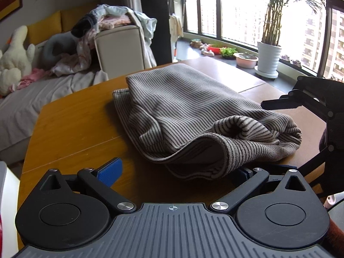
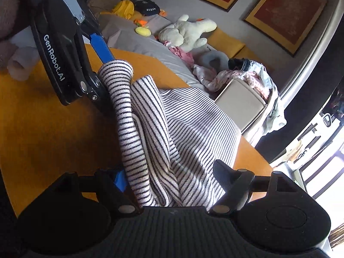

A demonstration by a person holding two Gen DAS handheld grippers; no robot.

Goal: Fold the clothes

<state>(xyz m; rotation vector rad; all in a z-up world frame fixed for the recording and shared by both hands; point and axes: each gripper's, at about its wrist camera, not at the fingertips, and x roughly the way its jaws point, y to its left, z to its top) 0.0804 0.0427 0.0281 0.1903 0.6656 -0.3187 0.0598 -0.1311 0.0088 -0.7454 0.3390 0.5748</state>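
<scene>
Here, the folded striped garment (image 1: 193, 111) lay on the wooden surface (image 1: 71, 124) beside the bed (image 1: 32, 99). My left gripper (image 1: 172, 172) stood with jaws wide at its near hem; my right gripper (image 2: 172, 176) had jaws spread, cloth between them.

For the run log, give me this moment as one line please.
task: fold clothes | item: striped garment bunched on wooden table | left gripper: open at near hem | right gripper: open, cloth between fingers
</scene>
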